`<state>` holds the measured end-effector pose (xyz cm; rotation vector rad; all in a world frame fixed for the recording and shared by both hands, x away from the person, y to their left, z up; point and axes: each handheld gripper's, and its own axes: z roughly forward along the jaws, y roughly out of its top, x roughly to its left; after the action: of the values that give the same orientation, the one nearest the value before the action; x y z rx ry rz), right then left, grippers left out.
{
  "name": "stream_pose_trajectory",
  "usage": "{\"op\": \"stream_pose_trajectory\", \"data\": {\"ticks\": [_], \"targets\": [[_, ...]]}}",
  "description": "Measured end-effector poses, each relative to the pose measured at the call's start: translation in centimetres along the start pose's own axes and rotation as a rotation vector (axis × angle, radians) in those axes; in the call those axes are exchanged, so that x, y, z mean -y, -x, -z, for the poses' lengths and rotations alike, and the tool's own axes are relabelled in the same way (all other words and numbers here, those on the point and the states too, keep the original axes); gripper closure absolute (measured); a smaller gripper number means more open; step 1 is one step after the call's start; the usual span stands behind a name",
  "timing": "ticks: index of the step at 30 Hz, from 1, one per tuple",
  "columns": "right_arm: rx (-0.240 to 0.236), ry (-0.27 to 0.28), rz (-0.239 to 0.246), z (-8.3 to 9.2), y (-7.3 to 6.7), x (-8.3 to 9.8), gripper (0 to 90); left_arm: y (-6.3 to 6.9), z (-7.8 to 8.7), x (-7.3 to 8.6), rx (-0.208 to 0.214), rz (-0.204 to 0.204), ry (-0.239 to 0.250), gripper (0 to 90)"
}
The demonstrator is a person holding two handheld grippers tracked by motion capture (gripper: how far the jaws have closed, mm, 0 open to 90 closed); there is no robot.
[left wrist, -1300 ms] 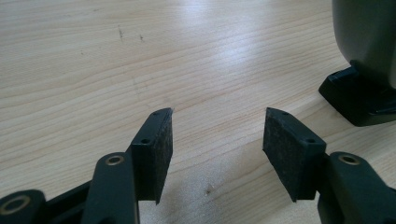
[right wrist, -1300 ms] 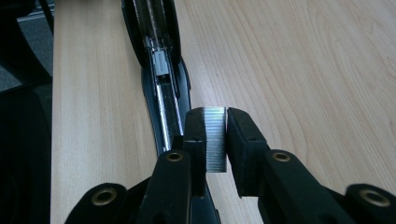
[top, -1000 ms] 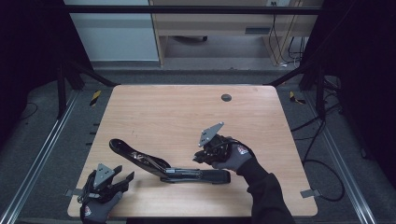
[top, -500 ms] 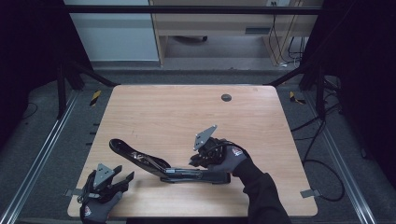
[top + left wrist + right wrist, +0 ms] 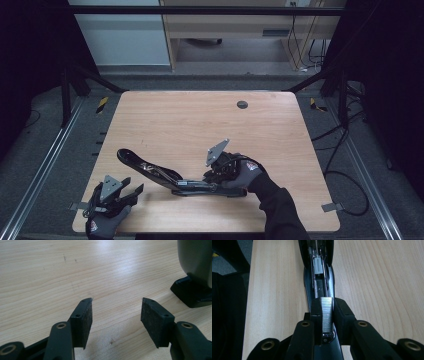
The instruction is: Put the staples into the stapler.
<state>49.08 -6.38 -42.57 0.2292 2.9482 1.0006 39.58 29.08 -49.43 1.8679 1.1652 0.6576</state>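
One staple strip (image 5: 327, 315) over opened stapler (image 5: 165, 175).

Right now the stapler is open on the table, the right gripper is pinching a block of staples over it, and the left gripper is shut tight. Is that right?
Almost. The left gripper isn't shut: the left gripper view shows its two black jaws standing wide apart with bare table between them. The rest holds: the stapler lies open and the right gripper pinches the block of staples above its channel.

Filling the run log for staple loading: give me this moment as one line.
stapler: open on table | staple strip: in right gripper, over channel | left gripper: open, empty
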Motion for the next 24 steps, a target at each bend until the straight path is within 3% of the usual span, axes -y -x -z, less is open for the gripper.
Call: {"op": "stream_pose_trajectory", "data": {"ticks": [24], "targets": [[-0.011,-0.027,0.013,-0.76,0.02,0.45,78.3,0.02,0.0,0.0,-0.001,-0.002,0.0,42.2]]}}
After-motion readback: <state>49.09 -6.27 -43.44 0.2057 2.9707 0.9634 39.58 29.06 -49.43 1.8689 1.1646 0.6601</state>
